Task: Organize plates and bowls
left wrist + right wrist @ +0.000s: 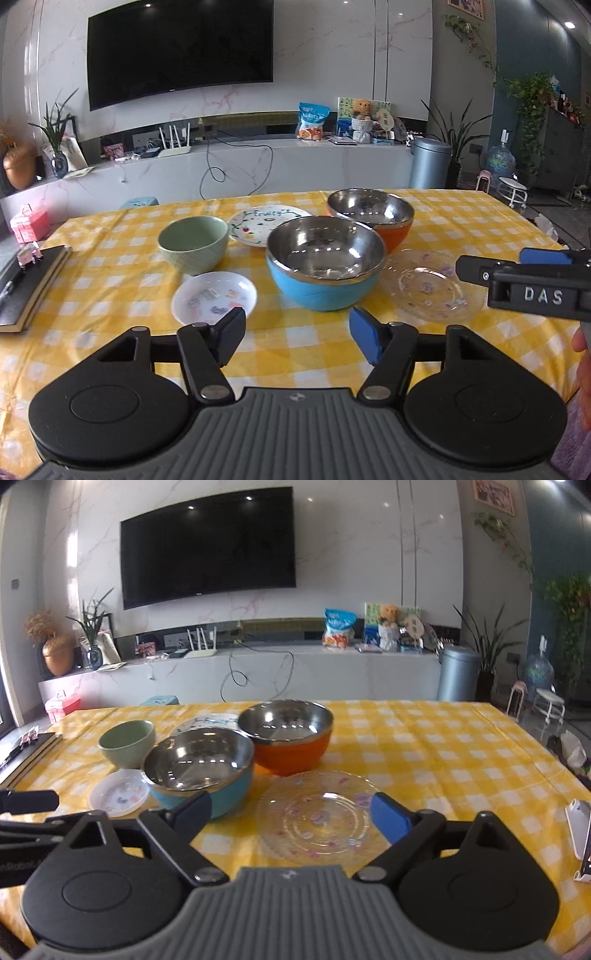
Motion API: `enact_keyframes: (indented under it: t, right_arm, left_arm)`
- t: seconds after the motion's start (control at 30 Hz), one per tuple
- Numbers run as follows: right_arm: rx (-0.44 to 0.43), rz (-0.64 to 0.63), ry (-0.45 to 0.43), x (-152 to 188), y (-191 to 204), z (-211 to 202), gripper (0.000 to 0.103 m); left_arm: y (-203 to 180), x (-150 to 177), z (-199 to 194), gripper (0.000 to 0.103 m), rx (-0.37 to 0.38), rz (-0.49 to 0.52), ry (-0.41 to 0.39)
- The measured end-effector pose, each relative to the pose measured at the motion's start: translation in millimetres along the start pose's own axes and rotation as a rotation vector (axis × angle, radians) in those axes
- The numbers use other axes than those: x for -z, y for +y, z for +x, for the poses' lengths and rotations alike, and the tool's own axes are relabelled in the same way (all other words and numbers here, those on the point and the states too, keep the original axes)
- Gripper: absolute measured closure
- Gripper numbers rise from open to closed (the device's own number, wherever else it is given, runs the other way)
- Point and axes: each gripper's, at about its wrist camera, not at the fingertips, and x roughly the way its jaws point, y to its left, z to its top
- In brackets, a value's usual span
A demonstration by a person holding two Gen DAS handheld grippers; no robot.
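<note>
On the yellow checked tablecloth (110, 266) stand a blue steel-lined bowl (325, 262), an orange steel-lined bowl (371, 214) behind it, and a green bowl (193, 238). A small white dish (213, 297), a painted white plate (266, 225) and a clear glass plate (432, 284) lie around them. My left gripper (297, 334) hovers open just in front of the blue bowl (199, 768), with nothing between its fingers. My right gripper (291, 819) is open over the near part of the glass plate (317, 816), its pads clear of it. It also enters the left wrist view (517, 280) at the right edge.
A dark notebook (26, 288) with a pen lies at the table's left edge. A white stand (581, 834) sits at the right edge. Behind the table are a marble TV bench, a grey bin (430, 162), plants and stools.
</note>
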Motion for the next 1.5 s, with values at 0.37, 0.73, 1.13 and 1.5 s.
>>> enact_keyframes:
  t: [0.37,0.73,1.13,1.5]
  right_arm:
    - [-0.082,0.016,0.101,-22.0,-62.3,47.9,0.038]
    - [-0.052,0.180,0.194,3.9,-96.6,99.2,0.062]
    - [-0.029,0.207,0.205,11.9,-110.4,124.2,0.080]
    - [-0.032,0.275,0.215,16.0,-120.5,135.3,0.084]
  left_arm:
    - [-44.8,-19.3,52.3,0.055,0.128,-0.056,0.082]
    - [-60.5,-9.6,107.5,0.057,0.198,-0.245,0.158]
    - [-61.9,-6.9,127.8,0.071,0.175,-0.297,0.156]
    - [-61.9,-5.7,138.8,0.083,0.157,-0.300,0.142]
